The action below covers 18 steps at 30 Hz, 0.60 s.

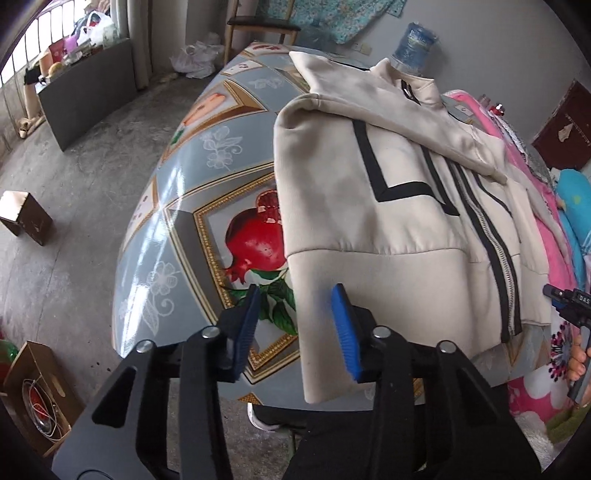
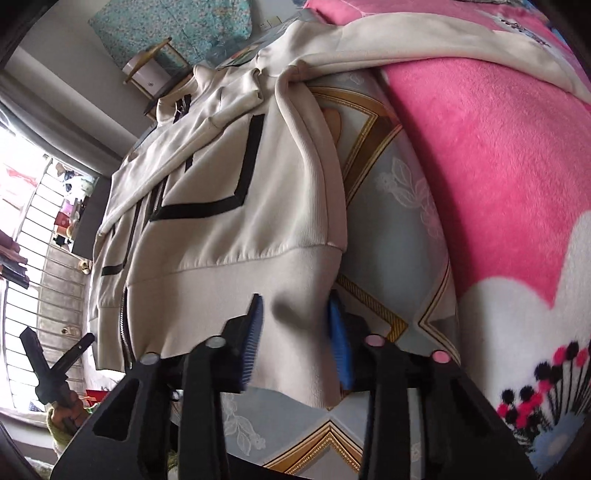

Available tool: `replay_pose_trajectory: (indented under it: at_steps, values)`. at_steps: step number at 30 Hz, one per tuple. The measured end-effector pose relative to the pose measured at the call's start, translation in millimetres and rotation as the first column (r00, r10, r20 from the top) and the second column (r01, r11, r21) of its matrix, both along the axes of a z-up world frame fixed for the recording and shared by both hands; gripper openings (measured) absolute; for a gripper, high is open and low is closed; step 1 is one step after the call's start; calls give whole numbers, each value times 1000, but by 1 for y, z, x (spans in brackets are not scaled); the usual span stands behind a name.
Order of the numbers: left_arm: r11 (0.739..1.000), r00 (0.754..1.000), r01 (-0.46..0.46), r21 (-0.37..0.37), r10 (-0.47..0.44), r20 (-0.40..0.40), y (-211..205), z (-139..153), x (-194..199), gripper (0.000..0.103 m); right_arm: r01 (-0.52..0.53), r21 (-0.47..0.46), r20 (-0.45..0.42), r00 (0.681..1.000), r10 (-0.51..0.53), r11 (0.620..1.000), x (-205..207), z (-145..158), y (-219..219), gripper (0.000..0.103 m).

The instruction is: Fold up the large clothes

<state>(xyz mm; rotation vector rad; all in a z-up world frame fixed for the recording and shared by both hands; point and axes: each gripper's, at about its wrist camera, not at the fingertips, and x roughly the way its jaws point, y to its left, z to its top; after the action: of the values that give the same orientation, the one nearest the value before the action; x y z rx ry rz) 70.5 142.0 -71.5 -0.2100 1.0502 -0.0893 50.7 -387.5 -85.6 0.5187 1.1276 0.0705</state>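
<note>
Daylight pours through a barred window (image 1: 22,48) onto a bare concrete floor (image 1: 85,155) in a grey-walled room. A wooden chair (image 1: 262,26) stands against the far wall beneath a turquoise floral cloth (image 1: 332,18), with a dark low cabinet (image 1: 88,92) under the window.

Black hand-held gripper (image 1: 295,325) frames with round silver rivets; ribbed blue pads (image 1: 341,332) lining both fingers.

Cream zip jacket (image 1: 388,221) flat on table, sleeves folded in.
</note>
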Motion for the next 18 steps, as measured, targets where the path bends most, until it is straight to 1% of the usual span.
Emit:
replay_pose_trajectory:
  at_steps: [1, 2, 3, 4, 6, 7, 9, 10, 11, 12, 13, 14, 15, 18]
  values:
    - [1000, 1000, -11, 8, 11, 8, 0, 0, -2, 24, -2, 8, 9, 1000, 2, 1000, -3, -1, -1, 19]
    - [1000, 1000, -11, -6, 11, 11, 0, 0, -2, 16, -4, 22, 22, 1000, 4, 1000, -4, -3, 0, 15]
    - [999, 1000, -6, -35, 6, 10, 0, 0, -2, 6, -6, 37, 31, 1000, 4, 999, -4, -3, -2, 10]
    - [999, 1000, -11, -32, 12, 15, 0, 2, -2, 4, -6, 48, 42, 999, 4, 999, -4, 0, -2, 9]
    - [1000, 998, 7, -19, -6, 56, 0, 19, -7, 4, -16, 59, 88, 996, 10, 998, -5, 18, -1, 9]
    - [999, 996, 10, -33, -7, 92, 4, 35, -11, 4, -27, 51, 131, 991, 20, 998, -9, 36, 0, 9]
    - [996, 989, 32, -88, -19, 147, 14, 65, -19, 3, -58, 37, 205, 978, 50, 998, -20, 70, 0, 8]
    - [993, 984, 47, -112, -27, 177, 19, 82, -25, 3, -72, 33, 230, 971, 62, 997, -24, 83, 1, 8]
    - [993, 980, 56, -105, -34, 195, 21, 92, -30, 3, -79, 29, 243, 968, 70, 996, -28, 90, 1, 8]
    - [995, 977, 61, -83, -43, 207, 21, 98, -33, 3, -91, 27, 254, 964, 81, 995, -32, 95, 2, 8]
    - [997, 977, 66, -44, -55, 208, 20, 102, -36, 3, -100, 27, 252, 963, 90, 995, -38, 97, 1, 8]
    - [998, 981, 68, -4, -66, 185, 20, 97, -38, 3, -99, 24, 234, 968, 91, 995, -42, 93, 0, 8]
    - [998, 987, 67, 15, -69, 148, 20, 87, -37, 3, -96, 25, 213, 973, 89, 995, -45, 86, -2, 8]
    - [997, 998, 63, 55, -63, 10, 24, 41, -37, 3, -70, 55, 79, 995, 66, 996, -51, 40, -8, 8]
